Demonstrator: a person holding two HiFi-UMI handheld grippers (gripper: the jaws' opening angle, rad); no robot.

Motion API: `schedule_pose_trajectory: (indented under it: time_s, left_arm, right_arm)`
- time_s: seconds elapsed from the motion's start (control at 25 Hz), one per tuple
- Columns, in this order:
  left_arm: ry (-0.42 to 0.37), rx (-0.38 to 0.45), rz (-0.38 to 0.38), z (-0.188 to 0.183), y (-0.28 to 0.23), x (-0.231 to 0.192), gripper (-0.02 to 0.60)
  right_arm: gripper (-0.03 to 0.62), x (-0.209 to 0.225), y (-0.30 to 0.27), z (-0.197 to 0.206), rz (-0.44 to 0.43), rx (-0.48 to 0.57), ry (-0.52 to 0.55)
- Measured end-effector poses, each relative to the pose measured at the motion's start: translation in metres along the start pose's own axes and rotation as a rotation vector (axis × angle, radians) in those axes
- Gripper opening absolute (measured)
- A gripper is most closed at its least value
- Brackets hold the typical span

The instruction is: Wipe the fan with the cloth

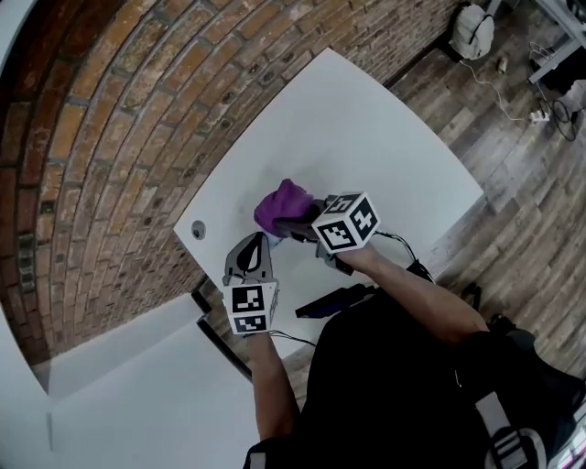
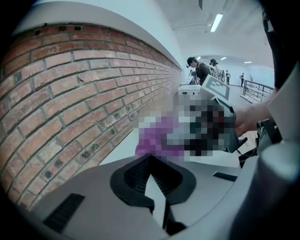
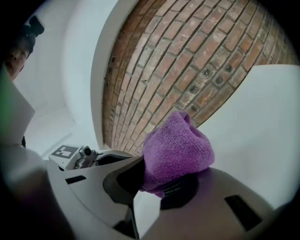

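Observation:
A purple cloth hangs bunched over the white table, and my right gripper is shut on its lower part. In the right gripper view the cloth bulges up out of the jaws of that gripper. My left gripper is held just left of the right one, near the table's near-left edge, shut with nothing between its jaws. In the left gripper view the cloth lies ahead, partly under a mosaic patch. No fan shows in any view.
A curved brick wall runs along the table's far-left side. A round cable hole sits near the table's left corner. A second white surface lies lower left. A white bag and cables lie on the wooden floor. People stand far off.

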State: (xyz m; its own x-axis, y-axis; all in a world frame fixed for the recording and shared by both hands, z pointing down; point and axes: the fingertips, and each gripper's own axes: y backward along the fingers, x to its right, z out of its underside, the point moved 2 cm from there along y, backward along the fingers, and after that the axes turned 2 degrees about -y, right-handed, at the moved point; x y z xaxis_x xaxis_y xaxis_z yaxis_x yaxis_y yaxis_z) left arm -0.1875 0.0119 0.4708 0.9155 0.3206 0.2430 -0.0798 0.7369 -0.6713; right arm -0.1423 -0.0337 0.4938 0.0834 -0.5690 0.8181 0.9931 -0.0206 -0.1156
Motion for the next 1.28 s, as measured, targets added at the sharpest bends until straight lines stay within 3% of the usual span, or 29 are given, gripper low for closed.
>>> schedule_pose_trajectory:
  time_s: [0.16,0.32,0.44,0.52,0.56,0.68,0.8,1.0,1.2,1.28]
  left_arm:
    - [0.015,-0.006,0.007,-0.003,-0.001,0.003,0.005]
    - [0.025,-0.006,0.010,-0.003,-0.002,0.001,0.005]
    - [0.026,-0.007,0.014,-0.003,-0.002,0.002,0.005]
    - [0.024,-0.005,0.014,-0.002,-0.001,0.003,0.005]
    - [0.024,-0.004,0.013,-0.002,-0.001,0.003,0.005]
    - [0.031,0.004,0.009,-0.002,-0.001,0.001,0.005]
    - [0.036,0.006,0.011,-0.002,0.000,0.002,0.005]
    - [0.042,0.011,0.012,-0.003,-0.001,0.002,0.005]
    - [0.046,0.008,0.017,-0.001,0.000,0.003,0.005]
    - [0.048,0.009,0.019,-0.002,-0.001,0.003,0.005]
  right_arm:
    - [0.069,0.032,0.001,0.019,0.045,0.026,-0.113]
    - [0.069,0.055,-0.009,0.042,0.036,-0.031,-0.178]
    - [0.069,0.075,0.001,0.054,0.172,-0.138,-0.102]
    - [0.069,0.080,0.014,0.046,0.249,-0.137,-0.061]
    - [0.069,0.075,0.019,0.036,0.222,-0.094,-0.079]
    - [0.069,0.044,0.016,0.008,0.030,0.023,-0.185]
    - [0.069,0.034,0.000,0.013,-0.043,0.010,-0.267]
    - [0.069,0.056,-0.011,0.039,0.010,-0.026,-0.313]
    - [0.069,0.096,0.001,0.071,0.267,-0.261,-0.137]
    - [0.069,0.096,0.011,0.061,0.272,-0.208,-0.154]
